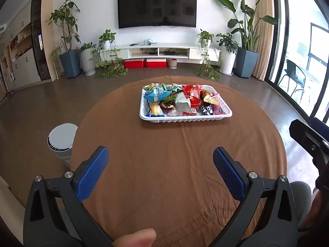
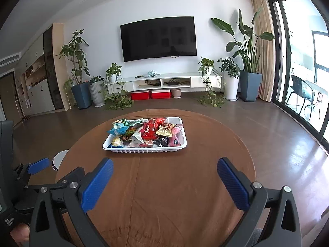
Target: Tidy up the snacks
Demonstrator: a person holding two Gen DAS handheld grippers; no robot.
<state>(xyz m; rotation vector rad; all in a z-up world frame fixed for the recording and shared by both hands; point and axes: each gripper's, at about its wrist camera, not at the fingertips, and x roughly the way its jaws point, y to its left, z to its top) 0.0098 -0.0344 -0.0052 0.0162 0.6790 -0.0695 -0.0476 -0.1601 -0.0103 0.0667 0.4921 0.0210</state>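
Left gripper [image 1: 160, 160] is held low over the near part of the round table [image 1: 144, 185], level, aimed at the far side; jaws are spread wide, nothing between the blue pads [image 1: 93, 175]. A thumb [image 1: 135, 237] is seen at the bottom edge, behind the jaws. Right gripper [image 2: 165, 171] is held likewise, level and slightly higher, jaws spread wide and empty; its blue pads [image 2: 232, 185] frame bare brown cloth. Each tool is caught in the other's view: the right one at the far right edge of the left camera, the left one low on the left of the right camera. The white tray [image 1: 185, 119] of snacks [image 1: 181, 99] sits well ahead of both claws, past the pad tips, slightly right of centre for the left claw and slightly left for the right one; no contact with either. Packets are piled loosely inside: blue, green, yellow, red, pink, black. On the red packet [image 2: 150, 131] large white letters show, partly folded, not legible with certainty. Small white print on the left tool's body is only partly readable. A white cylinder [image 1: 60, 140] stands on the floor left of the table.
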